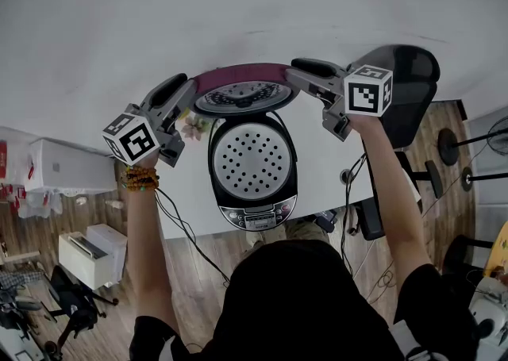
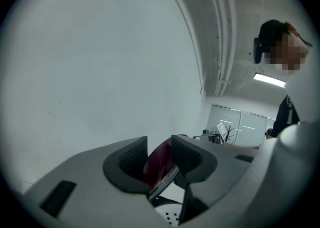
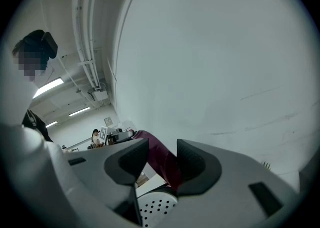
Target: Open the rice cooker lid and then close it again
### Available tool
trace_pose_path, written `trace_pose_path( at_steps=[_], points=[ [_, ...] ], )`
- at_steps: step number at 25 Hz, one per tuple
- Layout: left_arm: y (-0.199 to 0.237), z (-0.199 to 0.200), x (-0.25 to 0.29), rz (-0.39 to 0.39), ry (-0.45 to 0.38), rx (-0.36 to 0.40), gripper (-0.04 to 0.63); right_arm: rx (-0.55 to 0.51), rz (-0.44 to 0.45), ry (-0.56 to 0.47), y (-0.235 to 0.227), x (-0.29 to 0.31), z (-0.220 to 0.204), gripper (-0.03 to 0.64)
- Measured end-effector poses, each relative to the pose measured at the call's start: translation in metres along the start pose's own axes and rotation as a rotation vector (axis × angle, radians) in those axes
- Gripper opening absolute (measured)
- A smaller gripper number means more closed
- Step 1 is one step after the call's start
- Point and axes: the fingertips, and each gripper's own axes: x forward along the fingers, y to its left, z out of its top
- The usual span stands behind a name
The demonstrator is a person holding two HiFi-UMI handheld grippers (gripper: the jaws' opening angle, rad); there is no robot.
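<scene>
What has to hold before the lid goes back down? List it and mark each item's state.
1. Left gripper grips the lid at one edge: ok, the rim sits between its jaws.
2. Right gripper grips the opposite edge: ok.
3. Lid raised at the far side of the rice cooker: ok.
4. Perforated plate in the opening has nothing lying on it: ok.
5. Front latch ready to catch: cannot tell.
</scene>
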Motion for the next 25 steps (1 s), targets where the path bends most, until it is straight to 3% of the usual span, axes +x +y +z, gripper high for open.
trace_pose_path(
  at_steps=[7, 13, 18, 25],
  points=[
    [-0.006, -0.003, -0.001, 0.023, 0.067, 0.059, 0.153, 0.015, 0.003, 0.001, 0.002, -0.003, -0.004, 0.176],
    [-0.009, -0.004, -0.004, 0.035, 0.095, 0.065, 0.15, 0.022, -0.009, -0.007, 0.004, -0.004, -0.004, 0.176],
    [-0.012, -0.008, -0.007, 0.036, 0.13, 0.044, 0.152, 0.025, -0.026, -0.014, 0.007, -0.007, -0.008, 0.176],
    [-0.017, -0.011, -0.013, 0.029, 0.097, 0.011, 0.152, 0.034, -0.035, -0.014, 0.012, -0.01, -0.012, 0.176]
  ],
)
